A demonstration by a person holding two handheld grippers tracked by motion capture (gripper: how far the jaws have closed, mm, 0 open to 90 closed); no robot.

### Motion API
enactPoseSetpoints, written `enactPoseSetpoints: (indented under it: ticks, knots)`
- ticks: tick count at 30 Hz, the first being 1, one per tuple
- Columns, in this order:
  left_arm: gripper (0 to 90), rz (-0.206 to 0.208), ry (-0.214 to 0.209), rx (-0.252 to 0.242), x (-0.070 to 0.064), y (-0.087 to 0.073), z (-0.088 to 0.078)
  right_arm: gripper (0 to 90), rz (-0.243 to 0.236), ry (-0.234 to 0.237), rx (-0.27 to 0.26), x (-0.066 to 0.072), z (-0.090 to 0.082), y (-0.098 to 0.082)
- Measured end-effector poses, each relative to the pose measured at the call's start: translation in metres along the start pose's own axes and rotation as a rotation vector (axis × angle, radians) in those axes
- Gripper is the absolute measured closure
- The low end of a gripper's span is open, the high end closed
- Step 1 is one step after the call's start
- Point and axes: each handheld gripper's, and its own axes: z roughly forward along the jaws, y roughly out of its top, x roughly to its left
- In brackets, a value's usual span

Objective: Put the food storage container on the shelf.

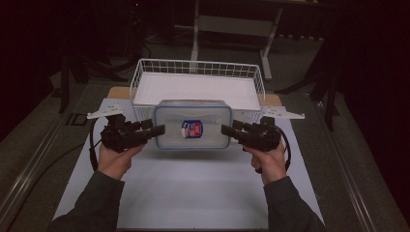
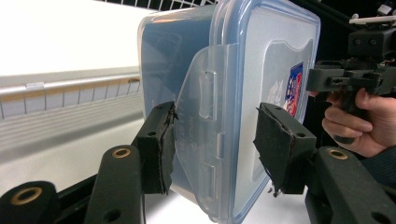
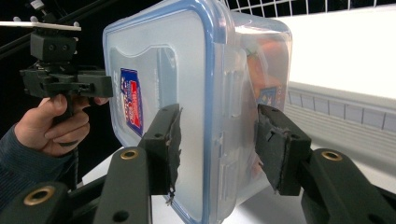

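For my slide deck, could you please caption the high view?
Left gripper and right gripper clamp a lidded plastic container by its ends before a white wire basket.

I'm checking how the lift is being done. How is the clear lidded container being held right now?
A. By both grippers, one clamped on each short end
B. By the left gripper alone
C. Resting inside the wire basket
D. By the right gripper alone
A: the left gripper and the right gripper each clamp one short end of the container, in front of the wire basket.

Dark lab: black curtains (image 1: 372, 72), metal-framed table (image 1: 43, 159)
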Motion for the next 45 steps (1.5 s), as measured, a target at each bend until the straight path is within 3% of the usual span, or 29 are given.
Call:
enactPoseSetpoints:
  ticks: [13, 27, 36, 45]
  knots:
    - [48.7, 0.036, 0.000, -0.023, 0.002, 0.029, 0.005, 51.5, -0.019, -0.003, -0.042, -0.005, 0.000, 0.021]
    - [48.7, 0.043, -0.007, -0.039, 0.017, 0.056, 0.016, 51.5, -0.030, -0.014, -0.073, -0.017, 0.008, 0.046]
    - [48.7, 0.012, -0.020, -0.055, 0.034, 0.069, 0.032, 51.7, 0.000, -0.034, -0.098, -0.033, 0.016, 0.064]
    - [48.6, -0.033, -0.025, -0.061, 0.051, 0.074, 0.045, 51.7, 0.034, -0.052, -0.102, -0.045, 0.025, 0.069]
